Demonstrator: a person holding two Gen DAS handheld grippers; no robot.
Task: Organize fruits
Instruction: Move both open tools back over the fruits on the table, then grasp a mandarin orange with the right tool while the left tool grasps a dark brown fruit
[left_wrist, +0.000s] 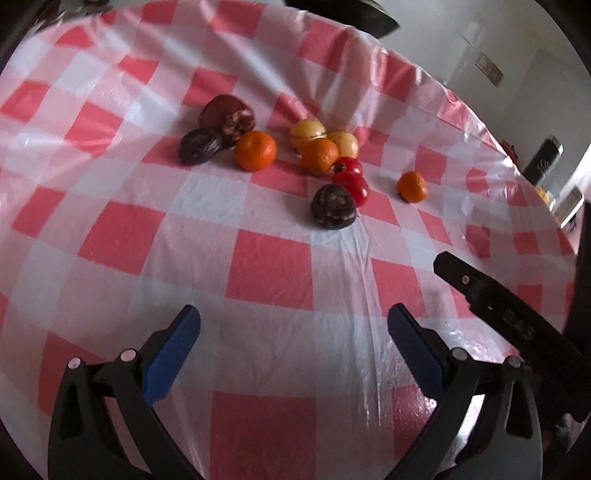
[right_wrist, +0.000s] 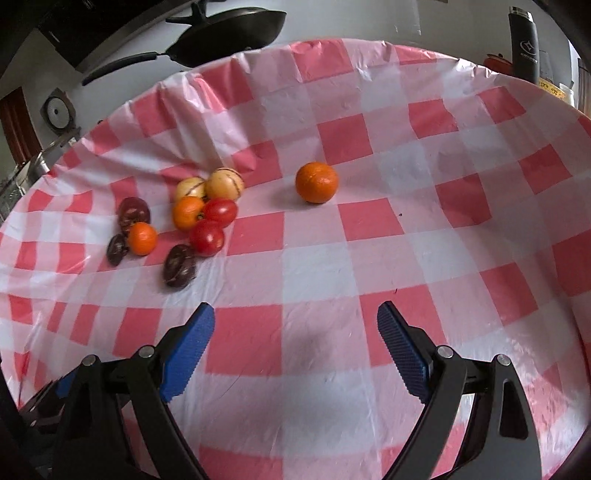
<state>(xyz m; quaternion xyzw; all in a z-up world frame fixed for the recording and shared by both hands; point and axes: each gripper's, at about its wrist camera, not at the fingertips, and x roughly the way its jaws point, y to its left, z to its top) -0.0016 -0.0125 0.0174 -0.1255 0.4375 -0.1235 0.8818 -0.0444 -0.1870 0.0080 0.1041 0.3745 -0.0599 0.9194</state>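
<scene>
Presently, on the checked tablecloth (right_wrist: 369, 122):

- Lone orange (right_wrist: 317, 182), sitting well apart from the other fruit, to their right in the right wrist view. Same fruit seen at the far right of the spread from the left wrist (left_wrist: 412, 187).
- Cluster, left of centre in the right wrist view: two yellow striped fruits (right_wrist: 224, 183), touching; two red tomatoes (right_wrist: 220, 211), touching; an orange (right_wrist: 187, 212) pressed between these pairs; a second small orange (right_wrist: 142, 238); three dark purple fruits (right_wrist: 179, 266), possibly mangosteens, though blur prevents certainty.
- Right gripper (right_wrist: 295, 314): released, jaws spread wide, nothing between them, held above bare cloth.
- Left gripper (left_wrist: 293, 319): likewise released and empty, short of the fruit.

Governing relation: the lone orange lies ahead of the right gripper, almost on its centre line and only slightly right of it, with clear cloth between. From the left gripper it lies ahead and off to the right, past the cluster's edge. The right gripper looks the nearer and better aligned. The orange is round, so no long axis constrains jaw orientation.

Sorting appears barely begun; types remain mixed.
</scene>
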